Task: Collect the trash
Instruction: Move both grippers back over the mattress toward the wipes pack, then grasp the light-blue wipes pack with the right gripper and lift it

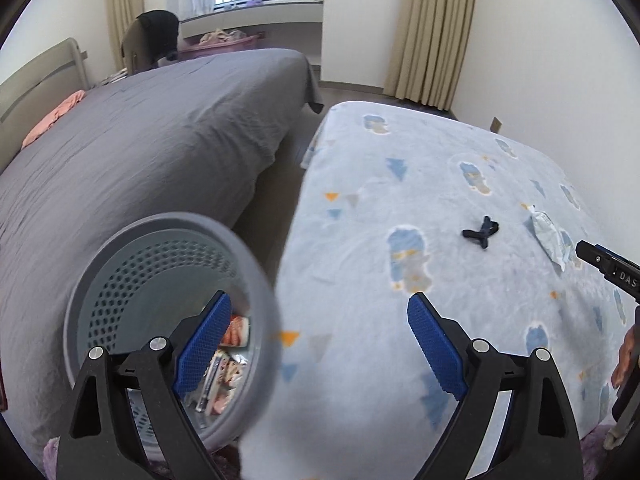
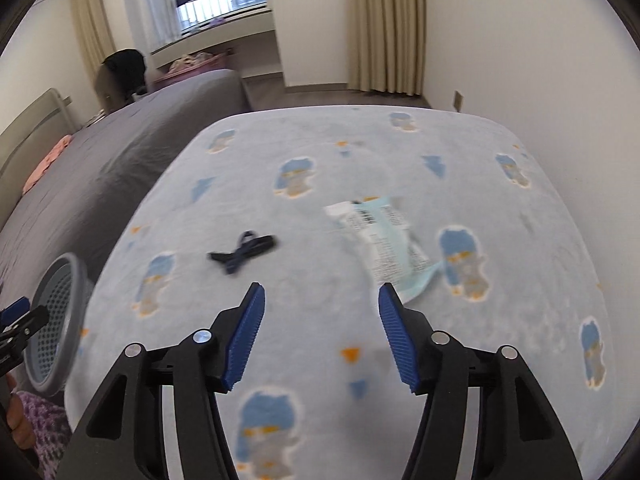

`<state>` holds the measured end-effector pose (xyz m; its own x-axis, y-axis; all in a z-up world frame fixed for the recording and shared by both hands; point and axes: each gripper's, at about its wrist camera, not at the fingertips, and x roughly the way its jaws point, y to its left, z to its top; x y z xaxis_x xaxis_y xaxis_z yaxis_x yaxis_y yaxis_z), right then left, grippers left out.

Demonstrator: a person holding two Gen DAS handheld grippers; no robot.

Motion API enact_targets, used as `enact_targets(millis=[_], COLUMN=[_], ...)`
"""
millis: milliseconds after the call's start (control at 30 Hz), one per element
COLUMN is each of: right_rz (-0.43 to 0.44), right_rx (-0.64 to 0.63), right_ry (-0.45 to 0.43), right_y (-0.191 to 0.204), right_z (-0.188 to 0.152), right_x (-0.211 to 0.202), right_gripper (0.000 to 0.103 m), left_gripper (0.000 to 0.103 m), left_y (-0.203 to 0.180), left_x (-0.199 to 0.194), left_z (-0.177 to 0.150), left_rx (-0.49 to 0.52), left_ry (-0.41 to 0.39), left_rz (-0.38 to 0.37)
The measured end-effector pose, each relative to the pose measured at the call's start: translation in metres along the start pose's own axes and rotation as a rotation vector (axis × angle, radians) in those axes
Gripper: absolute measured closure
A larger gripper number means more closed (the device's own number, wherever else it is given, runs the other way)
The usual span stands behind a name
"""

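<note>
A grey perforated bin (image 1: 120, 280) stands on the floor between two beds, with several snack wrappers (image 1: 230, 360) lying inside it. My left gripper (image 1: 319, 298) is open and empty, its left finger over the bin's mouth and its right finger over the blanket. On the pale blue cartoon blanket (image 2: 320, 152) lie a white and light blue wrapper (image 2: 384, 236) and a small black bow-shaped strap (image 2: 244, 252). My right gripper (image 2: 322, 286) is open just short of both, with nothing between its fingers. The left wrist view also shows the wrapper (image 1: 550, 236) and the strap (image 1: 482, 232).
A grey-sheeted bed (image 1: 140, 140) with a pink cloth (image 1: 52, 120) lies left of the bin. A narrow floor gap separates the beds. Curtains (image 2: 384, 24), a white wall and a window ledge stand at the back. A purple fuzzy sleeve (image 2: 40, 420) shows at lower left.
</note>
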<state>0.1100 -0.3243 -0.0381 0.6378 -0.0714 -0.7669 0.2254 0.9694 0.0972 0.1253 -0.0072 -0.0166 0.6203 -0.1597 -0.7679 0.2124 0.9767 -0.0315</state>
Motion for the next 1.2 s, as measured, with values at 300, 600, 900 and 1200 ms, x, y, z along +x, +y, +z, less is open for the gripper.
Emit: enact_targets(millis=[300,600,900,1200], right_rz=[-0.022,-0.006,-0.013,-0.017], right_rx=[0.02,-0.01,-0.045,-0.017], right_ry=[0.049,0.069,0.136,0.133], right_y=[-0.041,-0.049,-0.049,-0.054], right_z=[0.018,0.028,0.03,0.033], right_x=[0.042,0.072,0.107,0.118], right_gripper=[0.041,0.028,0.028,0.05], left_gripper=[0.015,0.015,0.015,0.015], left_y=[-0.055,-0.093,-0.115,-0.129], left_x=[0.024,0.056,0.079,0.088], left_z=[0.018,0.026,0.031,0.031], left_rx=[0.068,0.106,0.126,0.143], left_ry=[0.002,0.038,0.054,0.06], left_rz=[-0.041,-0.059,-0.067,-0.077])
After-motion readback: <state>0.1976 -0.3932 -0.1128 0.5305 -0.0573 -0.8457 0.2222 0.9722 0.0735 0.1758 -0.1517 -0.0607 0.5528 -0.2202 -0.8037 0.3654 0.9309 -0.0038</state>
